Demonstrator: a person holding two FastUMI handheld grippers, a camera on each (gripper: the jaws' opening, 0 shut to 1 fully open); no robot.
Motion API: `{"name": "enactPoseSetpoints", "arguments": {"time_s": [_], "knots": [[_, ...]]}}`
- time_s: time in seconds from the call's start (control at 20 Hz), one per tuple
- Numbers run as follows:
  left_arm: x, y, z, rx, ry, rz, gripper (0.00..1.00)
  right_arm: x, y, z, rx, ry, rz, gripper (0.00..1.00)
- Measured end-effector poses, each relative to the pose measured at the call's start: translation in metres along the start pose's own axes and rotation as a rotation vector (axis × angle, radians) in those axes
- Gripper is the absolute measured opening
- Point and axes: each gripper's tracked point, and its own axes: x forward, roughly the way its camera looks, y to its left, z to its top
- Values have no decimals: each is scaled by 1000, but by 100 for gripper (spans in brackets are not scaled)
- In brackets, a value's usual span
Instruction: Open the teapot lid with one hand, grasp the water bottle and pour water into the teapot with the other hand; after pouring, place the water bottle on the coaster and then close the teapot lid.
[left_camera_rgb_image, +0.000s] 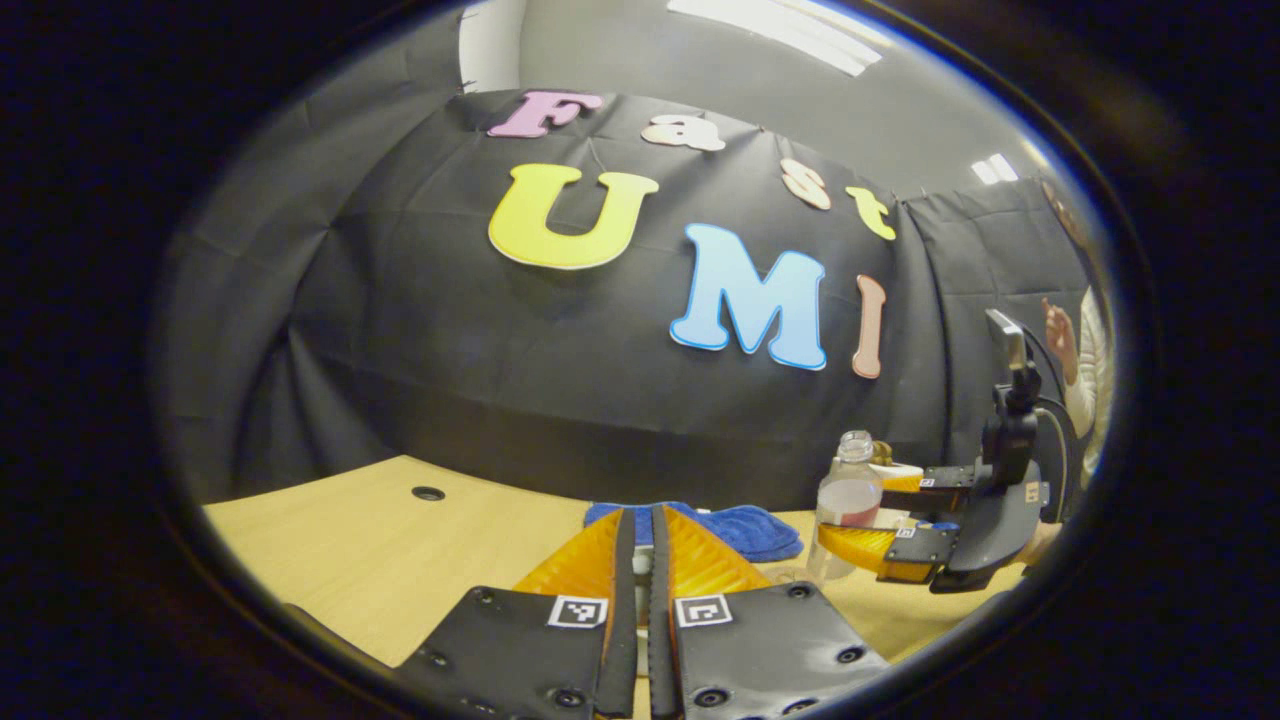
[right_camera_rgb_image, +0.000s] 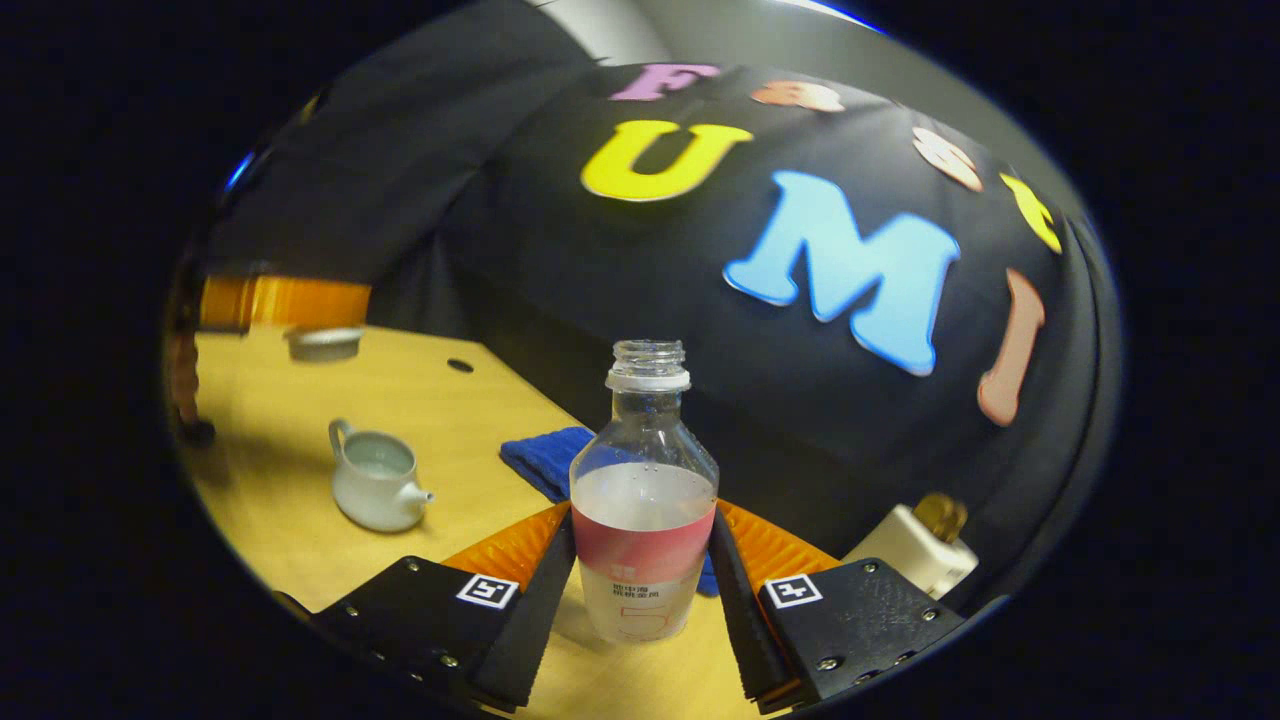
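- Standing upright on the bench (right_camera_rgb_image: 300, 520), the water bottle (right_camera_rgb_image: 643, 500) sits between the two fingers of the right tongs (right_camera_rgb_image: 640, 585) in the right gripper view; its cap is off and water fills it to about the top of its pink label band.
- Right tongs: the fingers lie along either side of the bottle at label height, and whether both truly press on it I cannot tell.
- Seen from the left gripper view, the same right tongs (left_camera_rgb_image: 880, 525) reach in from the right with the bottle (left_camera_rgb_image: 846, 500) between their fingers, a hand (left_camera_rgb_image: 1040, 545) behind the grip.
- Left tongs (left_camera_rgb_image: 640, 590): fingers pressed together with a thin dark slit between them; I cannot tell from this view whether anything is pinched, and they are raised over the bench (left_camera_rgb_image: 400, 560).
- A pale teapot (right_camera_rgb_image: 377, 487) stands on the bench well to the left of the bottle in the right gripper view, its top open.
- Farther back on the left, a small grey lid (right_camera_rgb_image: 322, 342) hangs under the left tongs (right_camera_rgb_image: 285, 303), clear of the bench.
- A blue cloth (right_camera_rgb_image: 548, 457) lies on the bench just behind the bottle; the left gripper view shows it (left_camera_rgb_image: 745, 530) past the left fingertips.
- A white box with a gold top (right_camera_rgb_image: 915, 545) sits at the right, near the booth wall.
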Motion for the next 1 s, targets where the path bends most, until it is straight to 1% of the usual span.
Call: {"name": "enactPoseSetpoints", "arguments": {"time_s": [0.1,0.15,0.2,0.25,0.35,0.45,0.55,0.65,0.9,1.0], "knots": [[3,-8,1,-3,-2,7,12,8,-16,-10,129,-3,-6,75],[5,-9,0,6,1,11,11,13,-19,-17,194,-3,13,75],[8,-12,-2,10,5,13,11,20,-20,-27,236,5,21,75],[10,-15,-5,10,12,14,11,27,-22,-36,259,13,12,75],[14,-20,-10,16,31,14,11,33,-25,-46,249,16,-12,75],[15,-16,-11,29,36,31,11,38,-20,-49,289,10,8,75],[18,-12,-21,38,65,43,11,43,-19,-53,257,4,-5,75],[17,-21,-38,26,97,38,11,47,-18,-51,254,-17,-7,75],[21,-21,-42,27,107,47,12,47,-21,-54,290,-58,-15,75],[23,-25,-45,41,112,45,11,47,-20,-54,294,-67,-21,75]]}}
